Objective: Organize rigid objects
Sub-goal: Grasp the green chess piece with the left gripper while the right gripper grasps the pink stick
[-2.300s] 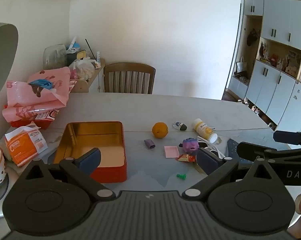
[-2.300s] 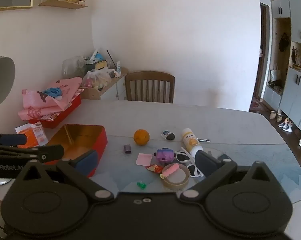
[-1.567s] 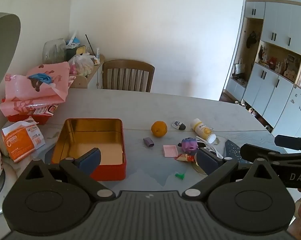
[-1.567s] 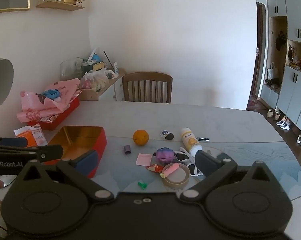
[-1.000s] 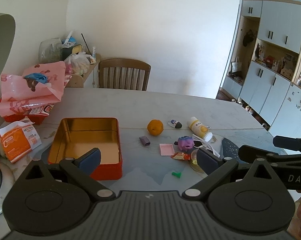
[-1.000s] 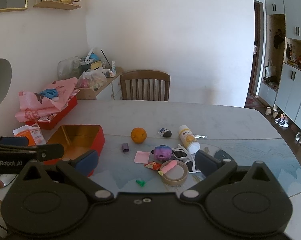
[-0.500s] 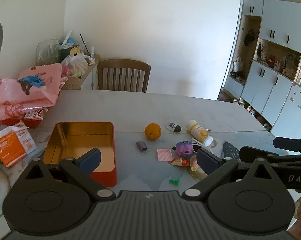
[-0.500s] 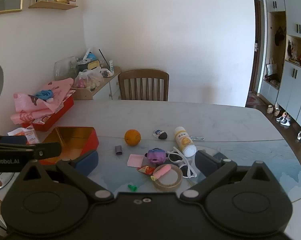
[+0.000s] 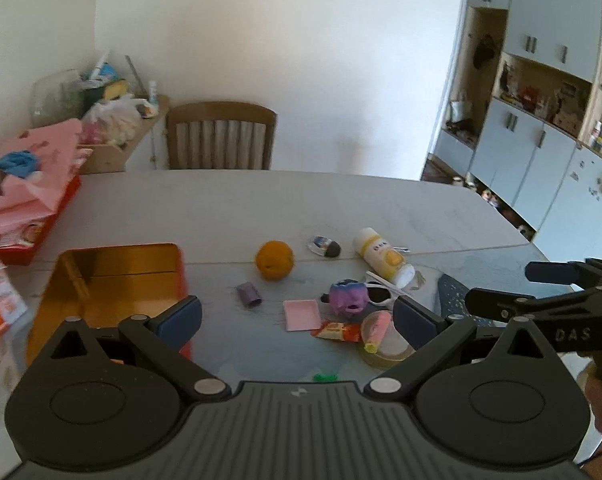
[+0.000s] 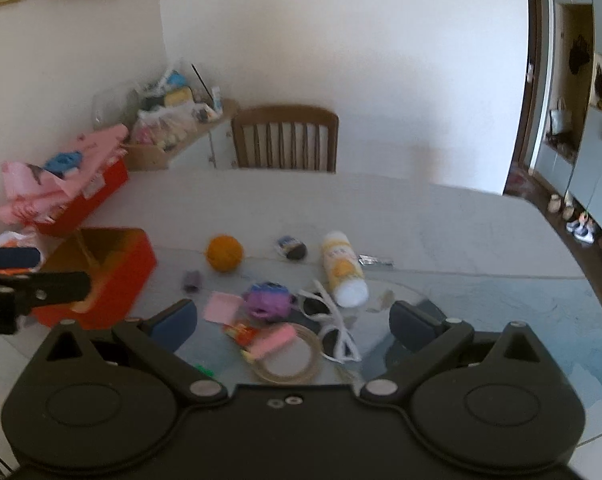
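small clutter lies mid-table: an orange (image 9: 273, 265), a white bottle (image 9: 383, 255) on its side, a purple toy (image 9: 348, 297), white sunglasses (image 10: 333, 330) and a tape roll (image 10: 287, 360). my red tin (image 9: 113, 284) sits open to their left. i hold my left gripper (image 9: 297, 322) and right gripper (image 10: 293, 322) above the near edge, both spread wide and empty.

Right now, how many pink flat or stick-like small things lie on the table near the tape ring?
2: a pink square card left of the purple toy, and a pink stick resting across the tape ring. Others may be hidden behind the jaws.
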Tool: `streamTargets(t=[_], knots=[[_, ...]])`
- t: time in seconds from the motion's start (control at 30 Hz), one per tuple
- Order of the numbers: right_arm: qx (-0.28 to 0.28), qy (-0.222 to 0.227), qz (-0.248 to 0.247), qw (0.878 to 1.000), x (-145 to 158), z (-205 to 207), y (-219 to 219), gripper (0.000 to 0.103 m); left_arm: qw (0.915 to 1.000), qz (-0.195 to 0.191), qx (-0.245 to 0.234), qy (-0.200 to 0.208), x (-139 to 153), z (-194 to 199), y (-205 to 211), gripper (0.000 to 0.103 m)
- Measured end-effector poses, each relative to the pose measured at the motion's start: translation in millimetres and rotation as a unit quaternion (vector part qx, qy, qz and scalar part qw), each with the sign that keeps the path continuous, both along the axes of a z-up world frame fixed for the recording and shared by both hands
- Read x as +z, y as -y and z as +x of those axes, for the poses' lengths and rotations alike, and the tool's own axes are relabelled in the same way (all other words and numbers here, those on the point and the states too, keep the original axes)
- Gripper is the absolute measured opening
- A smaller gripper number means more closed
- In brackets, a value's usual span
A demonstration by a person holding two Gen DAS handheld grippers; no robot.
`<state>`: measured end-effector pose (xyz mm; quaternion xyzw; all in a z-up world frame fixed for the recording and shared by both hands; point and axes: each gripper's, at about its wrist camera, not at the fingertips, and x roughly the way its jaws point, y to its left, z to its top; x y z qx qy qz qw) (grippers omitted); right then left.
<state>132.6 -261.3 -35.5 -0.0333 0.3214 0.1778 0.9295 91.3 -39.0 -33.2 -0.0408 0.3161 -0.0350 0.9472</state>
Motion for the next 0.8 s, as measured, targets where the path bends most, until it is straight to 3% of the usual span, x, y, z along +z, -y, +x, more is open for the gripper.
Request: streamTargets(t=[0.3,0.7,0.8], knots=[[0.002,-0.049,-0.021,0.999,-37.8,47.9,30.1,0.092,0.9975,0.026,-0.057,-0.032,-43.8,37.8,39.0,0.102],[0.138,-0.087,-0.044,0.986,-65.2,69.3,-5.2,0.084,0.9931,0.028,-0.018,-0.113,-107.2,53.5,33.8,0.101],[0.166,-0.096,-0.051,0.980,-73.7,78.2,-17.3,0.079,0.9921,0.033,-0.017,-0.120,-118.0,58.5,33.8,0.094]])
